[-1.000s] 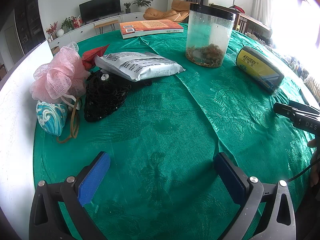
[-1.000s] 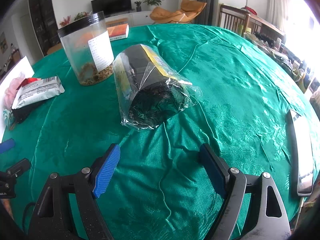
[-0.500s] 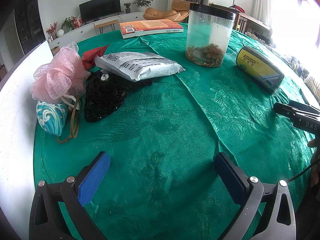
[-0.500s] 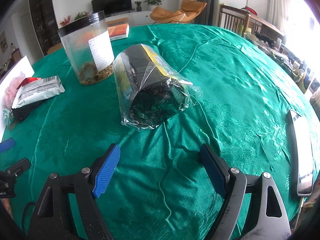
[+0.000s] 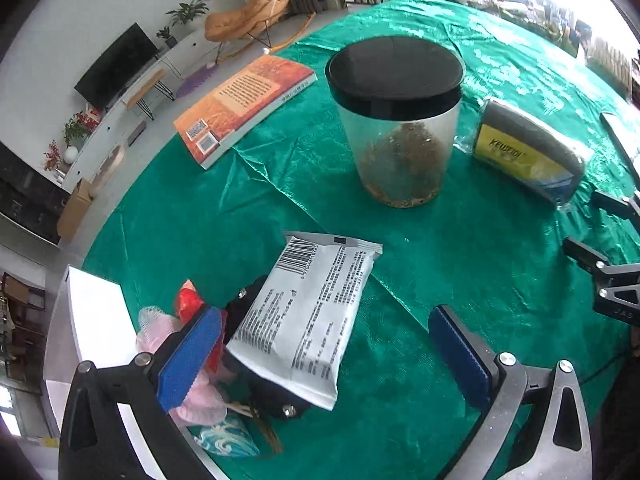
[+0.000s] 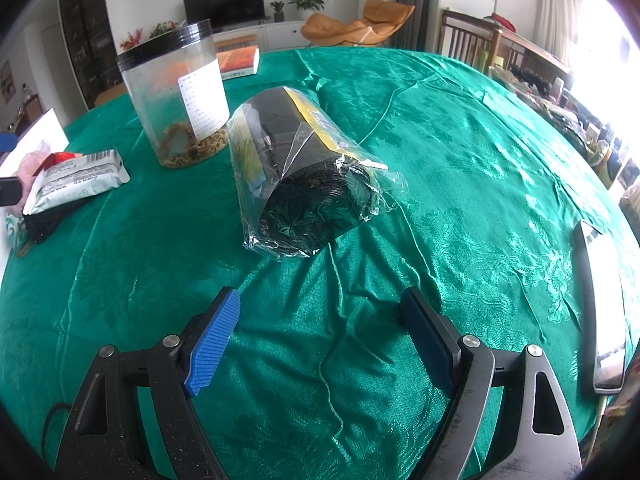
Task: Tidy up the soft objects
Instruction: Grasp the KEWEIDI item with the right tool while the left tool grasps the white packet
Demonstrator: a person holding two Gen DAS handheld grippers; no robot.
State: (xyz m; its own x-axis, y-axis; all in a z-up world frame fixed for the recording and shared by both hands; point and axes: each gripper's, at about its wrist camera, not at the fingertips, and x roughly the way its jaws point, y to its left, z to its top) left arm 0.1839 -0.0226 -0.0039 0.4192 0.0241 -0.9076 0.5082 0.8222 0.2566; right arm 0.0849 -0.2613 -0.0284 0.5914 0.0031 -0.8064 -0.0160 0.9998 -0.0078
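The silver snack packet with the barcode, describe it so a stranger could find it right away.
On the green tablecloth, look in front of the clear jar. The silver snack packet lies flat atop a heap of soft things, the only item with a printed barcode.

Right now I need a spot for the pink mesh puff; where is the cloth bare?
Bare green cloth runs right of the wrapped black roll toward the phone, and in front of the open right gripper. It is crowded around the silver packet, which lies on the soft pile.
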